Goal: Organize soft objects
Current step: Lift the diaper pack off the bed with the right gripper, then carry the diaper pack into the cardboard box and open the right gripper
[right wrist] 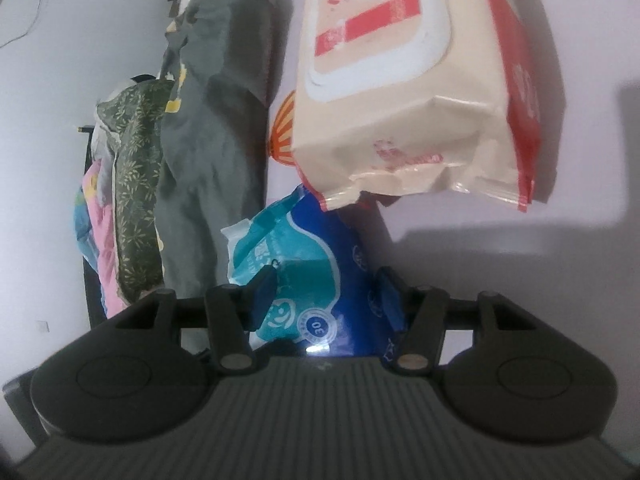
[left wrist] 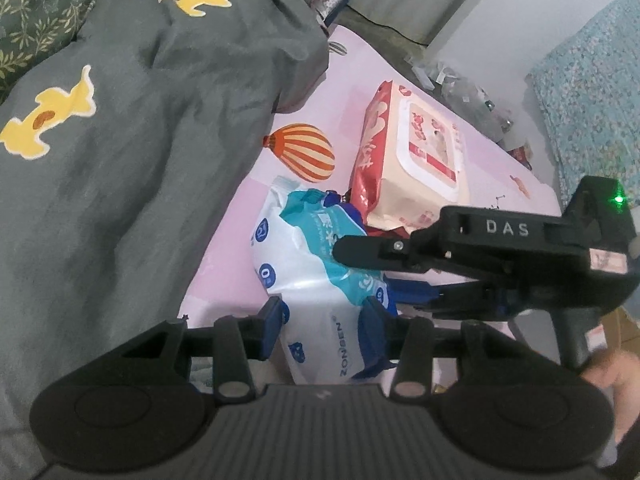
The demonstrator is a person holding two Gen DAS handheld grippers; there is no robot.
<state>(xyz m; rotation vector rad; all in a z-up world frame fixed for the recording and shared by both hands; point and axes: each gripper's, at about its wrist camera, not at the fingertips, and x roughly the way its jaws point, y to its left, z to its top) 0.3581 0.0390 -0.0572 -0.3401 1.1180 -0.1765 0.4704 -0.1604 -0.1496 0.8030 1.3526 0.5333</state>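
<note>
Left wrist view: grey duvet (left wrist: 140, 152) at nine o'clock; the blue-and-white tissue pack (left wrist: 316, 280) lies on the pink bed sheet (left wrist: 224, 256), between the left gripper (left wrist: 324, 332) jaws, contact unclear. Right gripper (right wrist: 326, 300) jaws straddle it too. Opposing pulls might tear its wrapper or nudge the wet-wipes pack (left wrist: 416, 152) at one o'clock.

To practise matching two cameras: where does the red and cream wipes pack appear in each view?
Left wrist view: wipes pack, right of centre, beyond the blue and white pack.
Right wrist view: wipes pack, top, right of centre.
Shared landmark: grey quilt.
</note>
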